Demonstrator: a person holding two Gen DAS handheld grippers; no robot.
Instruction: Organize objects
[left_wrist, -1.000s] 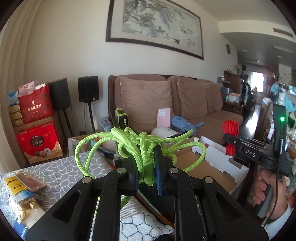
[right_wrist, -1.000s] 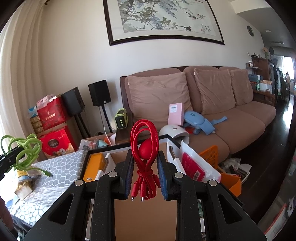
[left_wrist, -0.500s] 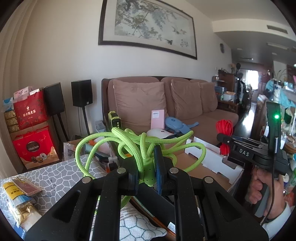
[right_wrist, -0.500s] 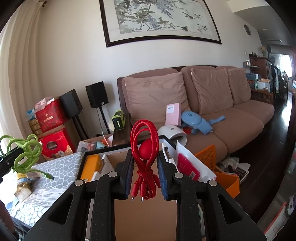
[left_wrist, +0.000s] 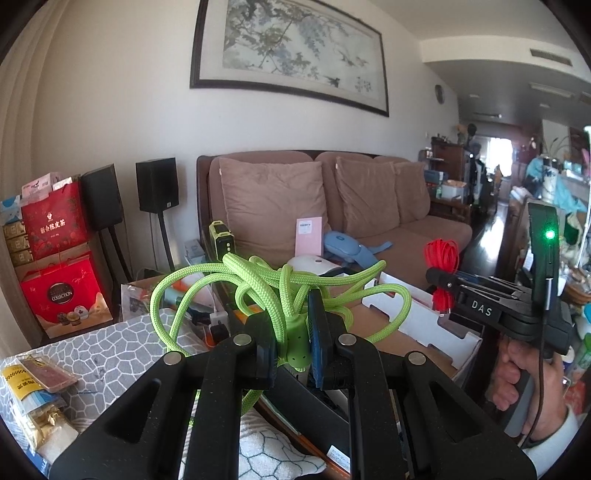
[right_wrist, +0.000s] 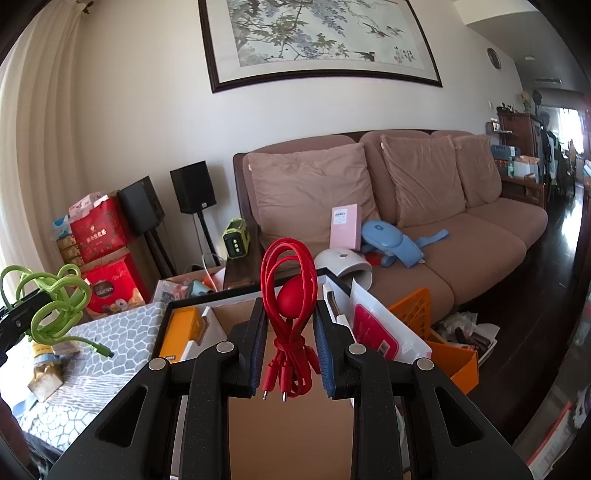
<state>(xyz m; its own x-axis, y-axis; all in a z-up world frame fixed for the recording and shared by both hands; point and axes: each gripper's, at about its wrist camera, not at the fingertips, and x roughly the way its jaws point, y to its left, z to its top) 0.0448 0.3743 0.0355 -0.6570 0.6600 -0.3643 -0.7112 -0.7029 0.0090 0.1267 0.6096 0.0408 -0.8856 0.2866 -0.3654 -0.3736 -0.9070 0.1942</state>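
Above the open cardboard box (right_wrist: 288, 424), little has changed: left gripper (left_wrist: 293, 347) stays clenched on the green cable (left_wrist: 280, 288), right gripper (right_wrist: 290, 354) apparently grips the red cable (right_wrist: 290, 295), both awaiting placement

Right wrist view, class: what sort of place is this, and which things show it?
Most likely a home living room: a brown sofa with cushions, a large framed painting on the wall above it, and black speakers on stands beside it.
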